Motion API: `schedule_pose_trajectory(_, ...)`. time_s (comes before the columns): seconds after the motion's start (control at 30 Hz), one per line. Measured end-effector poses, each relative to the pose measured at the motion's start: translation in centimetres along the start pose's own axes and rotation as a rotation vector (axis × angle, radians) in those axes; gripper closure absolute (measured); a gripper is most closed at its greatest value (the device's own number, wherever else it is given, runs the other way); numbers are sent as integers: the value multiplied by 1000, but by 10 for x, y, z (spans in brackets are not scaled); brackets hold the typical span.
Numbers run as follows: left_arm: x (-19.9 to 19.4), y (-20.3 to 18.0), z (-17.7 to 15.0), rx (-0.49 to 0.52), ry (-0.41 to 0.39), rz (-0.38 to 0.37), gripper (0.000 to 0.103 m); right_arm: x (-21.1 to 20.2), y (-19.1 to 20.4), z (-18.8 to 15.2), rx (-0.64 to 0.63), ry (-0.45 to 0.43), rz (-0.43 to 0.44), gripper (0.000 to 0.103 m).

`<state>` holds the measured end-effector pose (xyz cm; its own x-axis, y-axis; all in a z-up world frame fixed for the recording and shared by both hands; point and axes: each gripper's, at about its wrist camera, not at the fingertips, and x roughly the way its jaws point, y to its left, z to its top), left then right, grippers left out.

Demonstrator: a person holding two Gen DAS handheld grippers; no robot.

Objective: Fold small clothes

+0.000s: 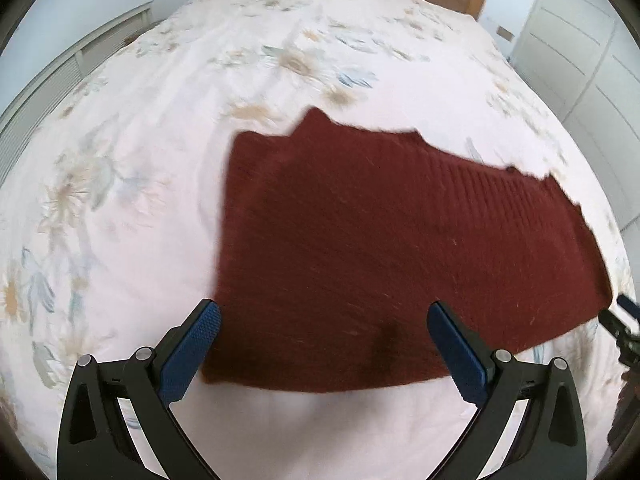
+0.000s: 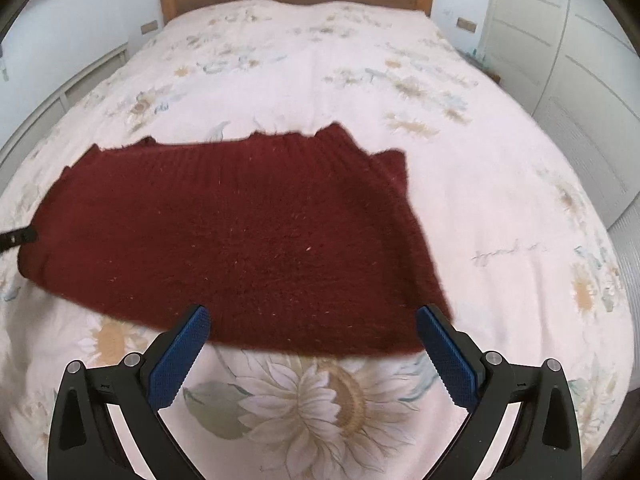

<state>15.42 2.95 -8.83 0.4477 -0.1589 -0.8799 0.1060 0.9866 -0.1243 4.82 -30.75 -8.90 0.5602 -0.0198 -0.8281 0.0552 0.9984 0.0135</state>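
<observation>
The left gripper had two matte black arms, each a wide, flat frame with a triangular cut-out near its base. Round silver screws sat at the joints, two on each side. Both fingers wore blue pads with a fine knurled grid and small saw-like teeth along the outer edge. The right gripper looked the same: black frame, silver screws, blue textured pads.
</observation>
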Motion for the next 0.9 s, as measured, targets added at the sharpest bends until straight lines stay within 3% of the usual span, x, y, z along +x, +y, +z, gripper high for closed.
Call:
schedule_pose_trajectory(0.23,5,50,19,-101,36,10,1,-19,-7,-9,-19,-12,-64,0)
schedule_pose_trajectory(0.4,32,83,13,-193,139,-26,1,-20,-16,-20,-8,6,-76,0)
schedule_pose_trajectory(0.9,64,58,5,-173,214,-177,2,-9,-27,-33,39,48,-62,0)
